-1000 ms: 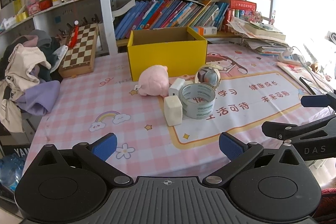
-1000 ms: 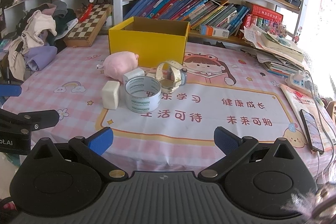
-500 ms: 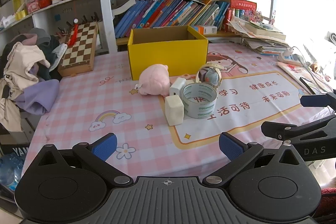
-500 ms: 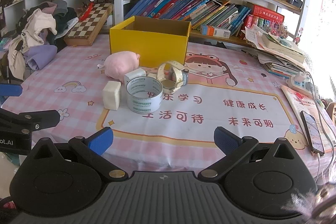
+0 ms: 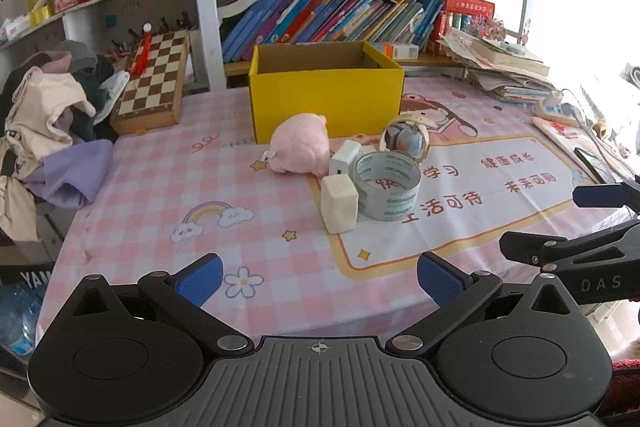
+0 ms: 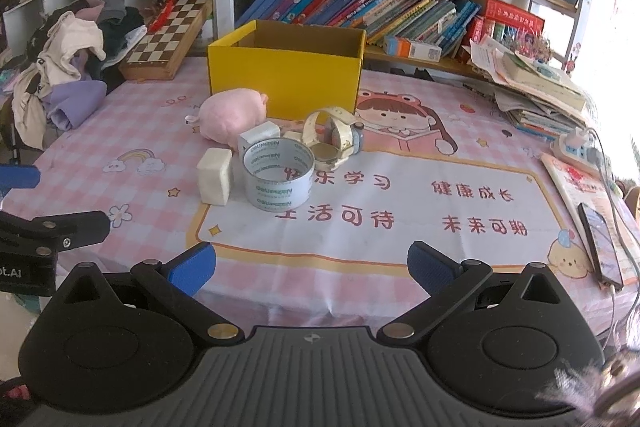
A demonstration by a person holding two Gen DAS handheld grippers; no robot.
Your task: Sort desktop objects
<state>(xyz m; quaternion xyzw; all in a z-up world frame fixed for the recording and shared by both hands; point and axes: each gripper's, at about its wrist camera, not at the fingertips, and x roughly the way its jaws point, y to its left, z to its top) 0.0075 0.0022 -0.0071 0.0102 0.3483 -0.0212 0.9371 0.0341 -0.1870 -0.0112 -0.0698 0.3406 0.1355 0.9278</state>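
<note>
Both grippers, left and right, hung wide open and empty at the bench edge; the soft pink plush before the yellow box looked light, best pinched mid-body

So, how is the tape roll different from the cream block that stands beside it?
The tape roll is a hollow ring, open at the top; the cream block is a solid, boxy piece. The tape roll carries printed lettering on its side, while the cream block looks plain. The tape roll is wider than the cream block. Both rest on the pink tablecloth, in front of the yellow box.
</note>
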